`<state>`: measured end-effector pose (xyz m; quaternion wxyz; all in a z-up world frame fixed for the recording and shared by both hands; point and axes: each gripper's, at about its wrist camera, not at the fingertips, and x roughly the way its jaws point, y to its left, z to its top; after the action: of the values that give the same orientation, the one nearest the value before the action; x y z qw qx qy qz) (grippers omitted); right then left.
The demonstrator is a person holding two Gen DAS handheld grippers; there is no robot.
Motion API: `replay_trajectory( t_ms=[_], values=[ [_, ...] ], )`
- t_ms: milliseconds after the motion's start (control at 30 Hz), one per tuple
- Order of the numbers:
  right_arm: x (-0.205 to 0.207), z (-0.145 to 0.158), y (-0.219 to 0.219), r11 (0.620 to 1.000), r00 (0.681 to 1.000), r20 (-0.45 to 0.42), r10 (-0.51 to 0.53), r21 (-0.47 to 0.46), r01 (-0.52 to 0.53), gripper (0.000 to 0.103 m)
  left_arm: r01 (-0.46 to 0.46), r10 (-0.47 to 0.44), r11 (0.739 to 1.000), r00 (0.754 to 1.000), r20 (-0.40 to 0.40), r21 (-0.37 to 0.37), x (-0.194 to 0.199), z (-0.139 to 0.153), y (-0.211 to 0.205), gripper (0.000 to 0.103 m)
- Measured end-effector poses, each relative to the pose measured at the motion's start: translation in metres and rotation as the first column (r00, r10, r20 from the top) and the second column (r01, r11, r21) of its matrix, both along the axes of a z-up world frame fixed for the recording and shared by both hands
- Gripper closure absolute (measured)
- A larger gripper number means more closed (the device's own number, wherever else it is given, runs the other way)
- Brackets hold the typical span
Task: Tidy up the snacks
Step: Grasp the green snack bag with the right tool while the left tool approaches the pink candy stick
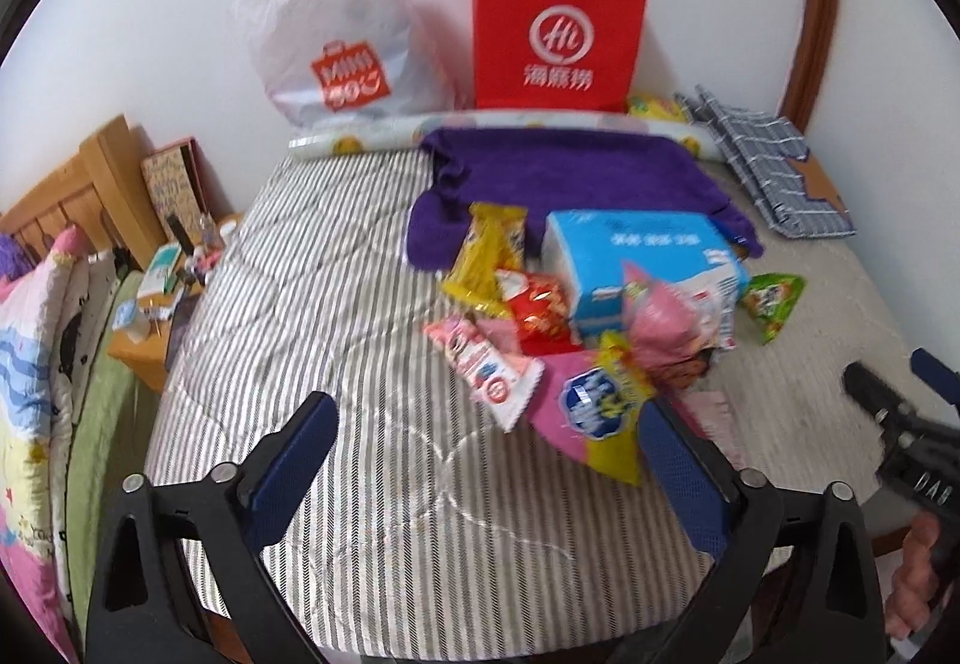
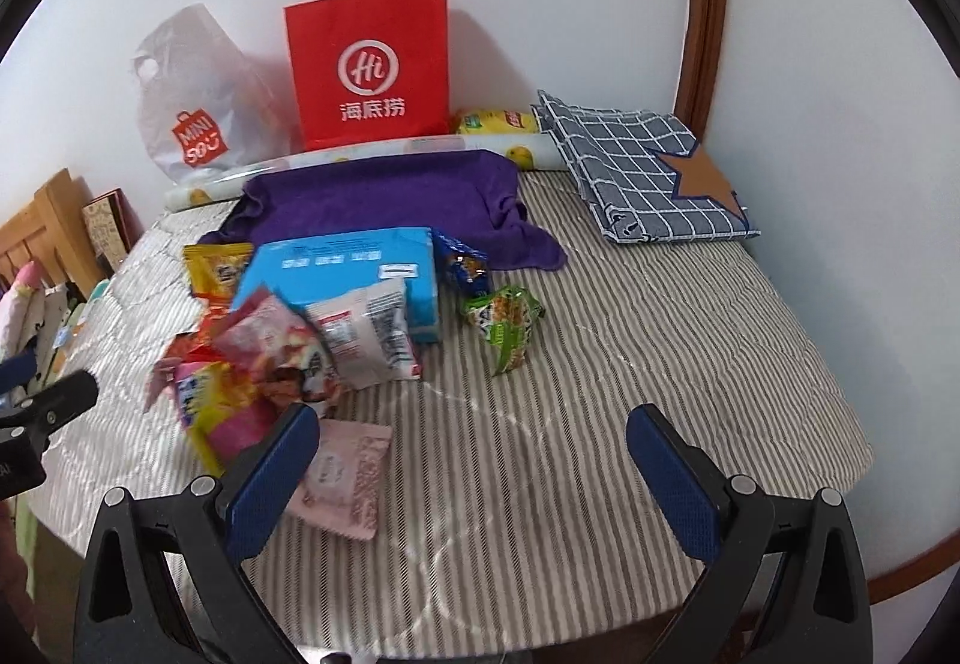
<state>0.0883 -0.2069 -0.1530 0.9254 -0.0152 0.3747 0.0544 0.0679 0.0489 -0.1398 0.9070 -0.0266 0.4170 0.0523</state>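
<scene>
Both our tongs, left (image 1: 486, 460) and right (image 2: 474, 460), stand wide apart and empty above the bed (image 2: 600, 424), with the snack pile (image 2: 282, 358) just ahead, to the right of the left pair and to the left of the right. The packets overlap, so we judge a pinch could drag a neighbour or crush one. Beyond them the red bag (image 2: 366, 70) and white bag (image 2: 192, 118) stand at the wall, contents hidden.

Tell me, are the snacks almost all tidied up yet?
Not yet. Nothing looks put away: the snack packets lie in a heap beside the blue box on the striped bed, and a green packet sits apart. The left gripper and right gripper are both open and empty. The red paper bag stands by the wall; what's inside is hidden. All the sorting is left.
</scene>
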Motion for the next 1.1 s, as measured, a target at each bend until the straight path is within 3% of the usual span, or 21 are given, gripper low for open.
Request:
replay_trajectory(
  t_ms=[233,367,533,967,1067,1100],
  values=[
    [0.034,-0.017,-0.007,1.000,1.000,0.004,-0.013,-0.013,0.013,0.002,-0.023,0.021,0.999,0.999,-0.047,-0.042,0.021,-0.028,0.021,0.007],
    [0.059,-0.032,-0.011,1.000,0.999,-0.050,-0.008,0.015,0.009,0.012,-0.003,-0.003,0.997,0.997,-0.075,-0.072,0.035,-0.040,0.028,0.022],
    [0.083,-0.044,-0.013,0.999,0.997,-0.075,0.004,0.036,-0.001,0.024,0.011,-0.019,0.994,0.997,-0.080,-0.106,0.046,-0.046,0.037,0.022],
    [0.124,-0.069,-0.004,0.999,0.991,-0.130,0.025,0.045,-0.020,0.039,0.016,-0.034,0.989,0.992,-0.119,-0.148,0.068,-0.050,0.047,0.022],
    [0.129,-0.076,-0.004,0.999,0.989,-0.145,0.029,0.042,-0.023,0.050,0.021,-0.048,0.982,0.989,-0.140,-0.188,0.074,-0.057,0.047,0.022],
    [0.130,-0.077,-0.004,0.999,0.988,-0.151,0.030,0.042,-0.024,0.060,0.017,-0.047,0.981,0.987,-0.151,-0.193,0.077,-0.060,0.047,0.022]
  ],
)
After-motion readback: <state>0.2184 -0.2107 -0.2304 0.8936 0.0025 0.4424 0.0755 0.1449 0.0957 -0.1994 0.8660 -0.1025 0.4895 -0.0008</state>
